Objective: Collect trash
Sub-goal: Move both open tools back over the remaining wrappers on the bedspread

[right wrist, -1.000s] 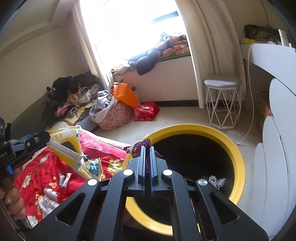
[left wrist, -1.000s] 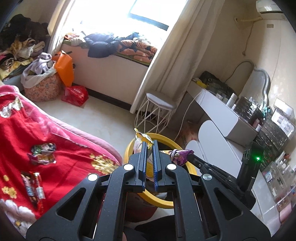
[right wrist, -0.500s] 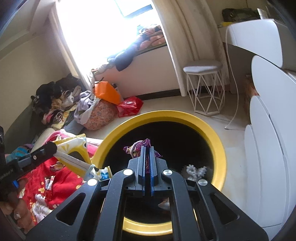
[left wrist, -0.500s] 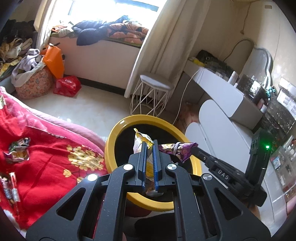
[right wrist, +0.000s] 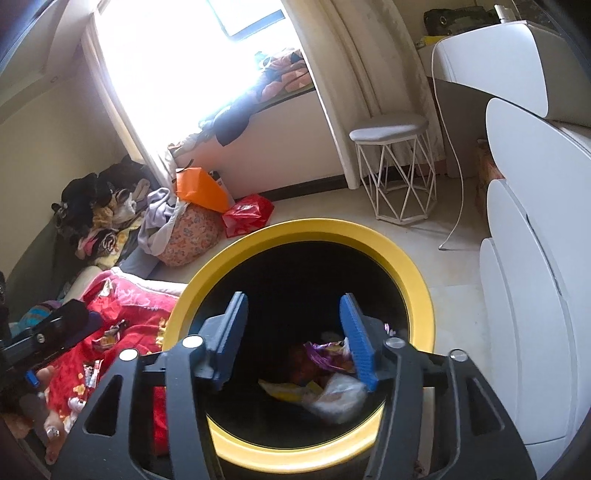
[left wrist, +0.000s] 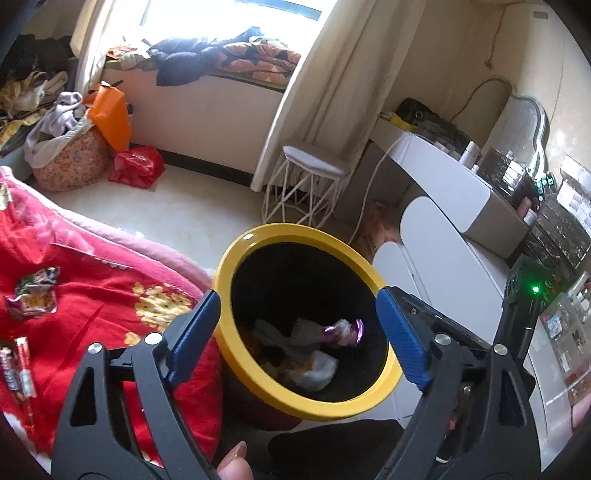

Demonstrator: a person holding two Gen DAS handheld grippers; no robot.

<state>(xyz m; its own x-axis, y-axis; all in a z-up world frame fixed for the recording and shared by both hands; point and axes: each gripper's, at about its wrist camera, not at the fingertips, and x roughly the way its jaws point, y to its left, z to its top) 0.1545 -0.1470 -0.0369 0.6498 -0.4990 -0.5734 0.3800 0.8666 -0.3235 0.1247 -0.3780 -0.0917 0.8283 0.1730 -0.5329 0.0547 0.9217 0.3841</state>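
Now your left gripper (left wrist: 297, 325) and right gripper (right wrist: 293, 332) hang with jaws apart over the yellow-rimmed bin (right wrist: 413, 273); the wrappers (right wrist: 325, 354) they pinched a second ago lie inside.

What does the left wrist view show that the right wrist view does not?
Only the left wrist view shows the mirror and the cluttered shelves. Only the right wrist view shows the window and a hand with a ring. Both show the yellow-rimmed bin holding wrappers, the red blanket, the white stool, and an open gripper above the bin.
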